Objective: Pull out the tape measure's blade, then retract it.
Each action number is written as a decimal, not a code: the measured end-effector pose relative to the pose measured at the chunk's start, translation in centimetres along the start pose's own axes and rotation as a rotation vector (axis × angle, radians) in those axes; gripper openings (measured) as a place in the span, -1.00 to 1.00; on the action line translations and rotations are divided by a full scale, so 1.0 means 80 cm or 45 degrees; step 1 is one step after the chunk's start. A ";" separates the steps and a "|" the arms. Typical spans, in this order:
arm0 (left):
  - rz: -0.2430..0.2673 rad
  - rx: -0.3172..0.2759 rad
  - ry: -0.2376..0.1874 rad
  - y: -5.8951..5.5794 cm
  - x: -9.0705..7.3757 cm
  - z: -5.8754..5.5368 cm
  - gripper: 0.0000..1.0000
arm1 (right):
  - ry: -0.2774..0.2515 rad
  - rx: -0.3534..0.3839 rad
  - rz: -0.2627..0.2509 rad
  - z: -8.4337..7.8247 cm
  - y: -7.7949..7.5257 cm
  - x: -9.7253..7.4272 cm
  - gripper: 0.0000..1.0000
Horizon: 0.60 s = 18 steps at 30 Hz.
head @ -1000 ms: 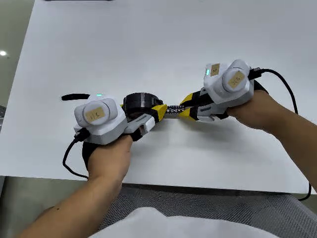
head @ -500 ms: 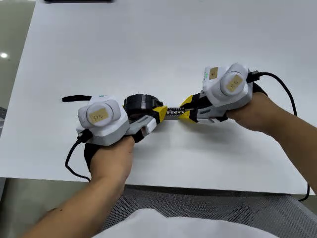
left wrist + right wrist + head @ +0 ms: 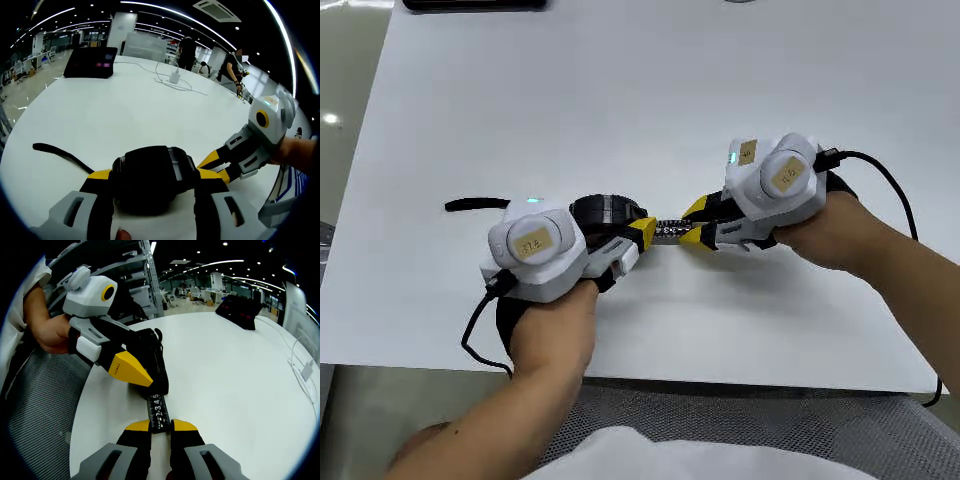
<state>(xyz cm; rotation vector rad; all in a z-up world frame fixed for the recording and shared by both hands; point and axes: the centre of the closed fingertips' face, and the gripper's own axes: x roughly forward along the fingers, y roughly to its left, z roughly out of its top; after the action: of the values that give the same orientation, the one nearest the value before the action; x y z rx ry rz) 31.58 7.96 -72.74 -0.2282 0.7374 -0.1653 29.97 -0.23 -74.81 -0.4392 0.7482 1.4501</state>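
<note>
Black round tape measure [image 3: 605, 211] shows short numbered blade [image 3: 158, 412].

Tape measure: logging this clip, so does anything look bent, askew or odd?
Nothing stands out. The left gripper clamps the black case, the right gripper pinches the blade, which runs short and straight between them.

Near front edge of bench [image 3: 670, 90]: tape measure [image 3: 605, 210] held between left gripper [image 3: 623, 225] fingers. From it, blade [image 3: 667, 229] runs right into right gripper [image 3: 691, 222] fingers. To its left, strap [image 3: 475, 204] trails along bench; tablet [image 3: 90, 62] at far edge, behind.
</note>
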 end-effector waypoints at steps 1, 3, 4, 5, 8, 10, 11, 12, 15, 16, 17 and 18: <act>0.002 0.010 0.002 0.000 0.000 0.000 0.23 | -0.001 0.001 0.000 0.000 0.000 0.000 -0.79; 0.010 0.013 0.004 0.000 -0.001 0.000 0.23 | -0.002 0.000 -0.001 0.000 0.000 0.000 -0.79; 0.013 0.008 0.003 0.000 -0.001 0.000 0.23 | -0.002 0.001 -0.002 0.000 0.000 0.000 -0.79; 0.014 0.011 0.005 0.000 -0.001 0.000 0.23 | -0.002 0.001 -0.003 0.001 0.000 0.000 -0.79; 0.017 0.009 0.008 -0.001 -0.002 0.000 0.23 | -0.002 0.001 -0.008 0.001 0.000 0.000 -0.79; 0.023 0.015 0.011 -0.001 -0.003 0.001 0.23 | -0.004 0.003 -0.009 0.000 0.000 0.000 -0.79; 0.027 0.020 0.012 -0.002 -0.003 0.001 0.22 | -0.004 0.005 -0.008 0.000 0.001 -0.001 -0.79; 0.033 0.030 0.009 -0.003 -0.004 0.002 0.22 | -0.005 0.008 -0.007 0.000 0.001 -0.001 -0.79; 0.037 0.031 0.010 -0.001 -0.004 0.002 0.21 | -0.005 0.007 -0.006 0.000 0.001 -0.001 -0.79; 0.038 0.032 0.011 -0.001 -0.004 0.002 0.21 | -0.005 0.005 -0.007 0.000 0.001 -0.001 -0.79; 0.038 0.036 0.012 -0.002 -0.004 0.002 0.21 | -0.005 0.003 -0.007 0.000 0.001 -0.001 -0.79; 0.037 0.036 0.013 -0.002 -0.004 0.002 0.21 | -0.005 0.004 -0.008 0.000 0.001 -0.001 -0.79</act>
<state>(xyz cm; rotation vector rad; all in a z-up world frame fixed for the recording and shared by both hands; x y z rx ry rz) 31.44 7.92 -72.38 -0.1895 0.7474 -0.1495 29.92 -0.32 -74.74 -0.4359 0.7449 1.4435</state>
